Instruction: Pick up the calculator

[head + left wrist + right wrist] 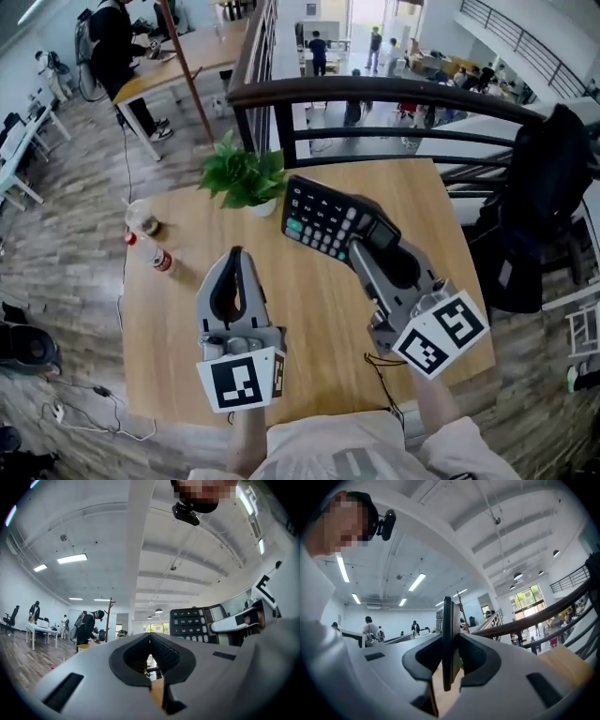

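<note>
The black calculator (322,218) hangs tilted in the air above the wooden table (187,356), clamped at its display end by my right gripper (364,232). Seen from the right gripper view, the calculator (447,634) stands edge-on between the pads, with my right gripper (450,644) shut on it. My left gripper (235,253) floats over the table to the left, jaws shut with nothing in them. From the left gripper view, my left gripper (150,637) points level and the calculator (193,624) shows to the right with its keys facing me.
A small potted plant (246,176) stands at the table's far edge. A plastic cup (140,217) and a red-capped bottle (161,260) sit at the left. A dark railing (394,92) runs behind the table. Black clothing (548,183) hangs at the right.
</note>
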{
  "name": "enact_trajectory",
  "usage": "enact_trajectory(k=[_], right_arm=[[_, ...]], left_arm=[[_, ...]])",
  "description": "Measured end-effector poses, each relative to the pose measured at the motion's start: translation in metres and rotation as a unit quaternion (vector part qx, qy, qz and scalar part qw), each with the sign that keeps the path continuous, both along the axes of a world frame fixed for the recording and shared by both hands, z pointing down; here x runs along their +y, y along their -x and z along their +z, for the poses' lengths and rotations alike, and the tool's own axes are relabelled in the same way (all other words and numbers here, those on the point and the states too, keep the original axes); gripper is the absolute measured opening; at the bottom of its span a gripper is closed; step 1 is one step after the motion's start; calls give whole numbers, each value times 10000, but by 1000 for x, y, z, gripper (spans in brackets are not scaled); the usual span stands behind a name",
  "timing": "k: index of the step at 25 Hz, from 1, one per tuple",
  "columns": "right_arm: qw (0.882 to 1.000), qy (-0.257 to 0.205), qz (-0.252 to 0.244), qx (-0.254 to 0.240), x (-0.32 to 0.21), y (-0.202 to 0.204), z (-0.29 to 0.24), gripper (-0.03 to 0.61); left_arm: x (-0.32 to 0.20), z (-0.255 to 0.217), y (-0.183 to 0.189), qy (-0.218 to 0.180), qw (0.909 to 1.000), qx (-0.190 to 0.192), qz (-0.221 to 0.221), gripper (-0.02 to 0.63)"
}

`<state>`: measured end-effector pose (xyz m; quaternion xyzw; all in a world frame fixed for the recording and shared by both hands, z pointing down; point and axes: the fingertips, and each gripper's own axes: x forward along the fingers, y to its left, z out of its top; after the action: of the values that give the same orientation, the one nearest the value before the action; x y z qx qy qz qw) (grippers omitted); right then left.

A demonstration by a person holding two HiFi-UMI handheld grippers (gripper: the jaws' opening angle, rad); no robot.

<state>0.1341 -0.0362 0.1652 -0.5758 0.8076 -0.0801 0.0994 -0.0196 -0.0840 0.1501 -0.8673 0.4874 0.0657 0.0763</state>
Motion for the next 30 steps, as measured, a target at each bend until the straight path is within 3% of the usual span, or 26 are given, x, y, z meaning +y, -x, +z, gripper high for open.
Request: enact_trajectory(k=[4, 10, 30], right_arm=[[9988, -146, 470, -48, 31, -9, 1, 101], [9968, -152, 786, -25, 46, -14, 9, 100], [9954, -216, 896, 243, 47, -17, 5, 100]], left_arm=[[11, -14, -13, -169, 9996, -5, 207, 9], [16, -22, -18, -282, 9989, 54, 365, 9], [19, -22, -19, -278, 9990, 39, 349, 9]])
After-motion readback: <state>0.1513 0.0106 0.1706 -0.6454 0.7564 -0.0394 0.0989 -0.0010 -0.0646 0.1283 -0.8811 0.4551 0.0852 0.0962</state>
